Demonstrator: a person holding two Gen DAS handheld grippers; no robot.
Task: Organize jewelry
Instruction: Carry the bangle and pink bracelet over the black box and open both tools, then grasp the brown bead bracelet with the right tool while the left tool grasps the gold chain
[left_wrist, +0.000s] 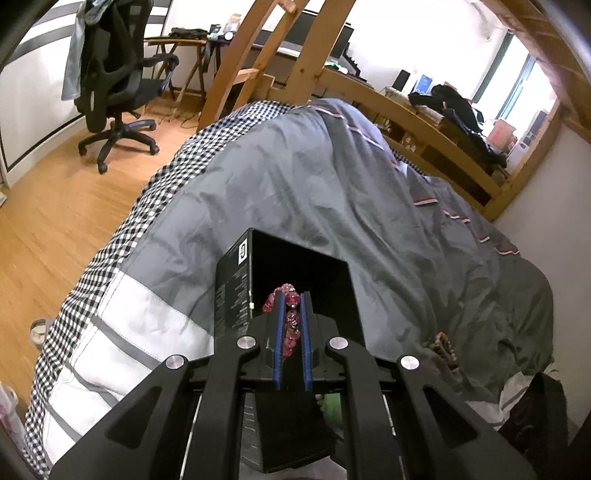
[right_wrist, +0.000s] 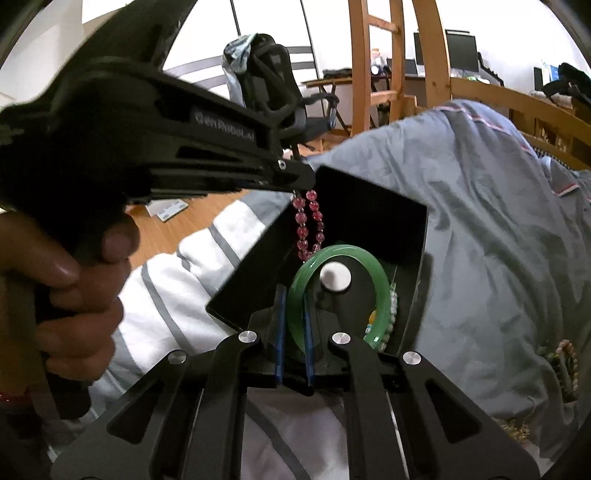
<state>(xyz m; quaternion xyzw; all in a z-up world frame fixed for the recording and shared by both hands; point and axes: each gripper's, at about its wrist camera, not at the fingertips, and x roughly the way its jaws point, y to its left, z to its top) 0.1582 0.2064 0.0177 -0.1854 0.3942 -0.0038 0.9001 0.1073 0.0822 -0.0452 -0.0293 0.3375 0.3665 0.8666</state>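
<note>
The left gripper (left_wrist: 291, 306), clamped on a pink bead bracelet (left_wrist: 289, 325), hangs over an open black box (left_wrist: 236, 291) standing on the grey quilt (left_wrist: 295, 177) near the bed's checked left edge.

Green bangle (right_wrist: 345, 254) near rim hidden behind right tongs (right_wrist: 293, 295); beaded strand (right_wrist: 567, 363) blurred.
</note>
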